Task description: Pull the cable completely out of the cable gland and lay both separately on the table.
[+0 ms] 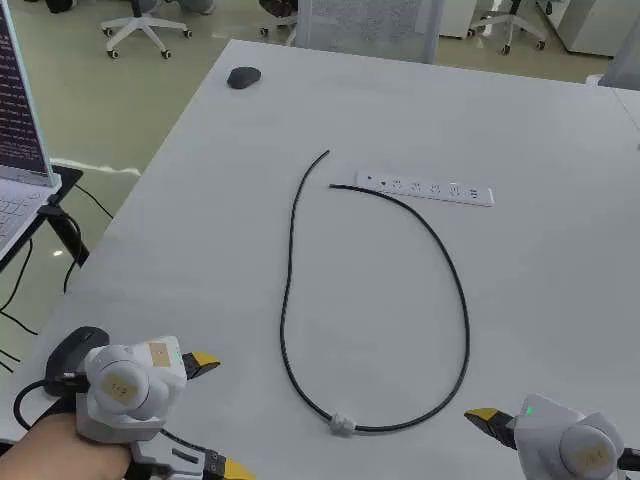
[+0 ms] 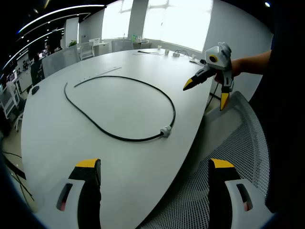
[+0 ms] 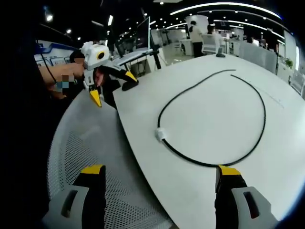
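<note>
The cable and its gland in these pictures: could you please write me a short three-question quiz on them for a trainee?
1. True or false: the cable has already been pulled out of the gland.
2. What lies close to one end of the cable? A) a power strip B) a mug C) a screwdriver
3. Fill in: the left gripper and the right gripper are both ____ and hold nothing.

Key: 1 false, the cable runs through the gland; 2 A; 3 open.

Matt table (image 1: pixel 520 110), black rubbery cable (image 1: pixel 285 300)
</note>
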